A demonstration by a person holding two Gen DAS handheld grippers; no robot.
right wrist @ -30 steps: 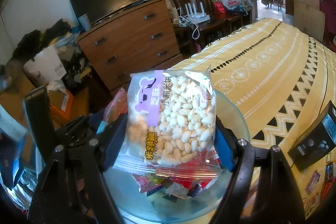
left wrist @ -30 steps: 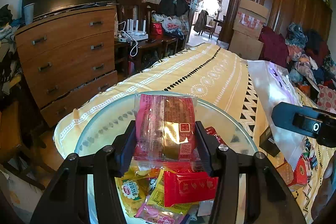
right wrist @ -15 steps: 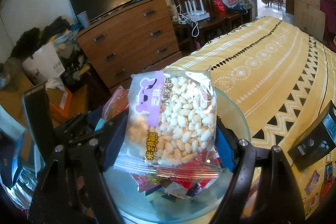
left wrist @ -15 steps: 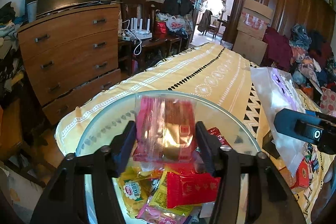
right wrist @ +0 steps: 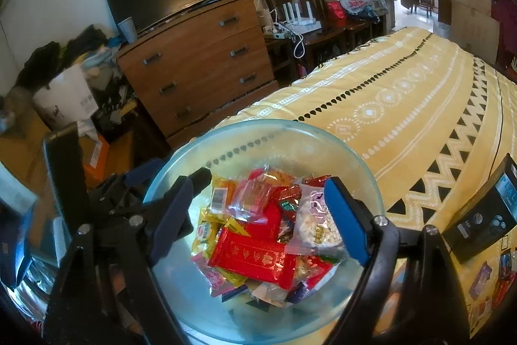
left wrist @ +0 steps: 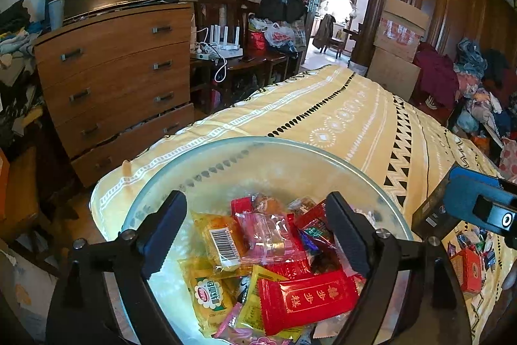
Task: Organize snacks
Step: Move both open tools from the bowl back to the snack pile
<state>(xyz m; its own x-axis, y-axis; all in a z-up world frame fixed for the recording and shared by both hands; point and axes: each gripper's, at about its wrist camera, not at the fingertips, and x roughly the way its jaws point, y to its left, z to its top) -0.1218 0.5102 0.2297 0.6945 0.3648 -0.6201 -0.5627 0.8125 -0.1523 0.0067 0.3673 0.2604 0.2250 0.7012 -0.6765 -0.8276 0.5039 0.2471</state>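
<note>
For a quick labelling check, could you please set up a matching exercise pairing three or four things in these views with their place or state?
Things:
1. long red packet
2. puffed-grain bag
3. barcode packet
4. glass bowl

Places or states:
a. on the yellow bedspread
b. beside the right tool's blue finger
c. orange, label facing up
d. gold characters, on top of the pile

Pairs: 1-d, 2-b, 3-c, 4-a
</note>
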